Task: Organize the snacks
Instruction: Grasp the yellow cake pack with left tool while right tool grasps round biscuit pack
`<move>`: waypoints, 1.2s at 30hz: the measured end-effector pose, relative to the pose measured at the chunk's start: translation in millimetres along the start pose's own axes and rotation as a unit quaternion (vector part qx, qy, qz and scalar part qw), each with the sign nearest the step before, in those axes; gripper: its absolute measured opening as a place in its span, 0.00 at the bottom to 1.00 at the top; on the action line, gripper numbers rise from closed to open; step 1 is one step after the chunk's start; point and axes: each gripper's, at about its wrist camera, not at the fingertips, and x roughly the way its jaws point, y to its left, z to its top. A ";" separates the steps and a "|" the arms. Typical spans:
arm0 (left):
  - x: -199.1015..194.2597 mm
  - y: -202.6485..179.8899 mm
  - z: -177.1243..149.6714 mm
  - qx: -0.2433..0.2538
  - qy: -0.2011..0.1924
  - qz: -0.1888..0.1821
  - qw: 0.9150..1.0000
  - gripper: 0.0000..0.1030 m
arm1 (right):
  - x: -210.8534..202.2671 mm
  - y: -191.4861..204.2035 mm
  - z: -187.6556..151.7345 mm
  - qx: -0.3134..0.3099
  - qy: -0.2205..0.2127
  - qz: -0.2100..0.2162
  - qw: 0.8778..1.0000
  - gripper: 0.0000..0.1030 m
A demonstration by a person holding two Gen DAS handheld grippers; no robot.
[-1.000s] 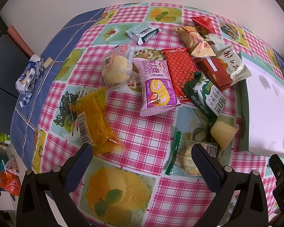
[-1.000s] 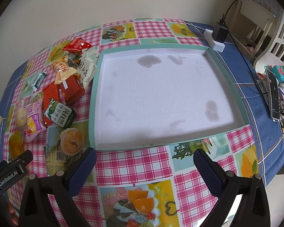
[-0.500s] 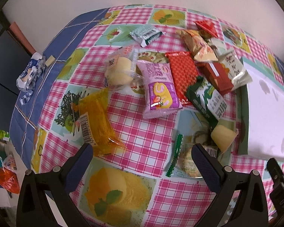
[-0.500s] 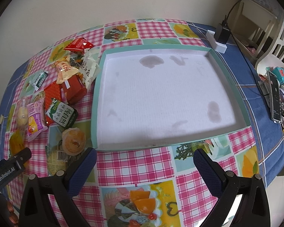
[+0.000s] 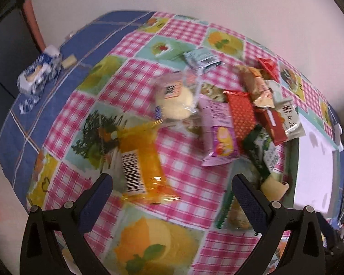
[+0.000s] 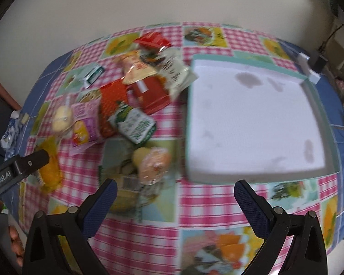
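- So, nothing sits in the tray yet, and my guess is the step in hand is the first pick from the heap.
- My left tongs (image 5: 172, 183) are spread wide and hold nothing; they hang over the near part of the table (image 5: 84, 119), with the orange packet (image 5: 141, 167) just ahead between the two fingers.
- That packet is the easy first one: it lies apart from the others, so I'd come down across its narrow width and pinch the body, not the crinkly end seal.
- Past it, the snack pile (image 6: 135, 96) overlaps itself: pink packet (image 5: 217, 135), red wrappers, a green pouch (image 6: 135, 123). I'd take top pieces first so nothing drags.
- The round bun in clear wrap (image 6: 153, 165) lies near the tray's left wall; a soft squeeze suits it.
- My right tongs (image 6: 175, 194) are also spread and empty, hovering before the near edge of the tray (image 6: 318, 178).
- The tray (image 5: 293, 192) lies toward the table's right side, its white floor bare, so I'd start filling at a corner.
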 end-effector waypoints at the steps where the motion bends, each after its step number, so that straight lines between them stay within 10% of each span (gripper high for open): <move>1: 2.1 5.4 1.6 -0.004 0.007 -0.002 1.000 1.00 | 1.9 3.9 -0.6 0.000 0.005 0.006 1.000 1.00; 15: 38.6 41.6 6.6 -0.033 0.059 0.000 0.998 0.99 | 44.8 50.8 -12.3 -0.012 0.080 0.020 0.997 1.00; 20: 53.9 39.7 10.9 -0.036 0.071 -0.003 0.997 0.83 | 61.1 60.4 -18.1 -0.026 0.096 0.005 0.995 0.99; 28: 63.8 36.0 11.0 -0.036 0.080 -0.013 0.996 0.56 | 73.0 67.7 -19.2 -0.036 0.095 -0.013 0.995 0.82; 36: 62.0 37.0 10.4 -0.046 0.083 -0.015 0.995 0.50 | 64.7 68.9 -15.2 -0.043 0.083 -0.017 0.996 0.55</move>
